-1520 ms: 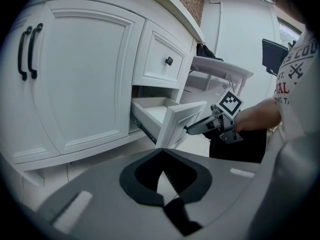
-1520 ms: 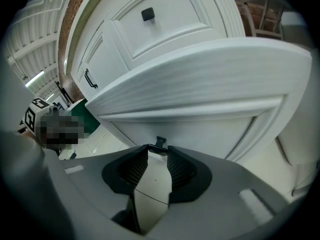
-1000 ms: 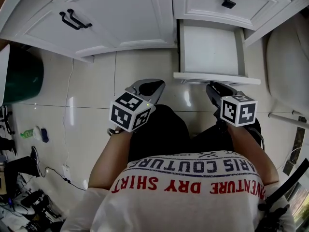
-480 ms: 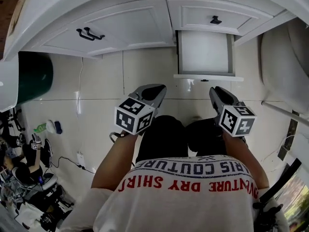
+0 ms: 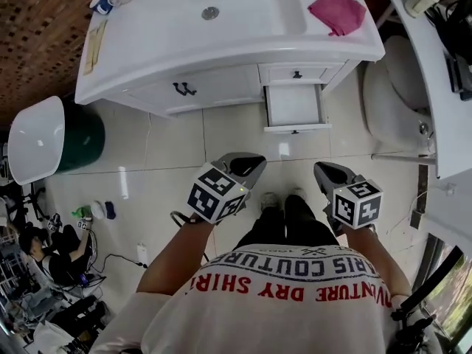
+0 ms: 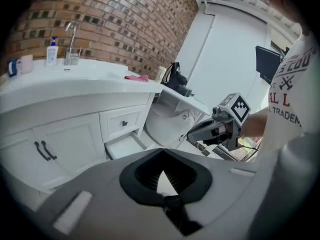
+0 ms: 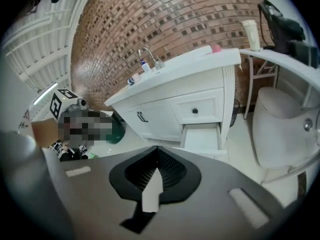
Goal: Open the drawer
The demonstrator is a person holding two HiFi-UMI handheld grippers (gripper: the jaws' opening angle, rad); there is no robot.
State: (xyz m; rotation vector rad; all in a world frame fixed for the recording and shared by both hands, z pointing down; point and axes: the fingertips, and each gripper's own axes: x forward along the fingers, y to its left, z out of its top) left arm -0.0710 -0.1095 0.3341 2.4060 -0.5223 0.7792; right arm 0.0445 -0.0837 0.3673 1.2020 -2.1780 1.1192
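Observation:
The white lower drawer of the vanity stands pulled out over the tiled floor and looks bare inside; it also shows as the open drawer and open drawer. Above it a small drawer with a dark knob is closed. Both grippers hang in the air in front of the person's waist, well back from the vanity and touching nothing. My left gripper is shut and empty. My right gripper is shut too, with nothing between its jaws.
The white vanity top carries a sink, a pink cloth and bottles at the back left. A toilet stands right of the drawer. A green bin stands at the left. A person sits on the floor at lower left.
The head camera and both grippers have risen far above the floor, so the vanity now looks small and far off. The drawer stays pulled out.

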